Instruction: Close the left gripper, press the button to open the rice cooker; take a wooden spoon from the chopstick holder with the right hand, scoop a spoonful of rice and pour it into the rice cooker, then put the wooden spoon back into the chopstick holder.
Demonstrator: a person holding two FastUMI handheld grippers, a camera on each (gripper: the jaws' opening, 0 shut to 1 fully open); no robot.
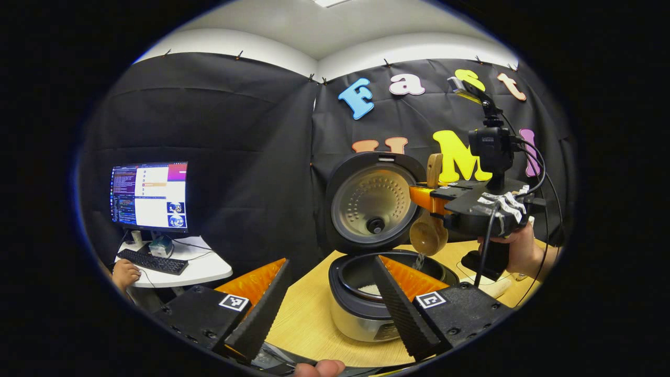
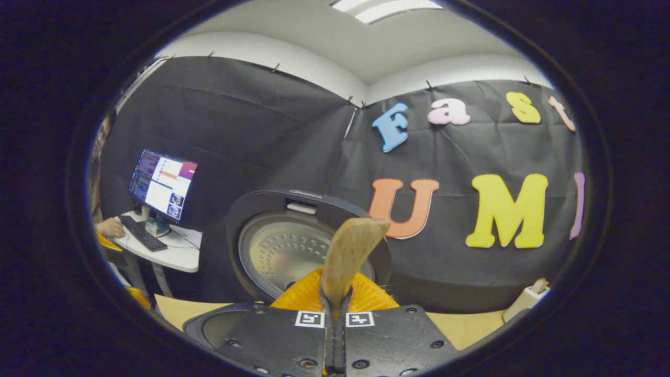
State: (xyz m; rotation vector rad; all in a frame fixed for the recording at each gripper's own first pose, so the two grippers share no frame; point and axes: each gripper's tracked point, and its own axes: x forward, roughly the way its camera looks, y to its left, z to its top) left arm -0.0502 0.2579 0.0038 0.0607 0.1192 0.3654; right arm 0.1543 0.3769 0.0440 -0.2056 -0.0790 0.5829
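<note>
The rice cooker [image 1: 361, 314] stands on the wooden table with its lid [image 1: 374, 201] raised, and some white rice lies in the pot. My left gripper [image 1: 330, 262] hovers in front of it, open and holding nothing. My right gripper [image 1: 437, 201], held by a hand, is over the pot's right side, shut on the wooden spoon [image 1: 428, 235]. The spoon's bowl is tipped down and rice falls from it into the pot. In the right gripper view, the spoon handle [image 2: 348, 256] sticks up from my shut right gripper [image 2: 335, 306], with the lid [image 2: 282, 251] behind it.
A side desk [image 1: 204, 269] at the left carries a monitor [image 1: 149, 195] and a keyboard [image 1: 153, 261], with a person's hand [image 1: 124, 272] on it. A white object [image 2: 527, 299] lies on the table [image 1: 309, 309] to the right of the cooker. Black cloth walls stand close behind.
</note>
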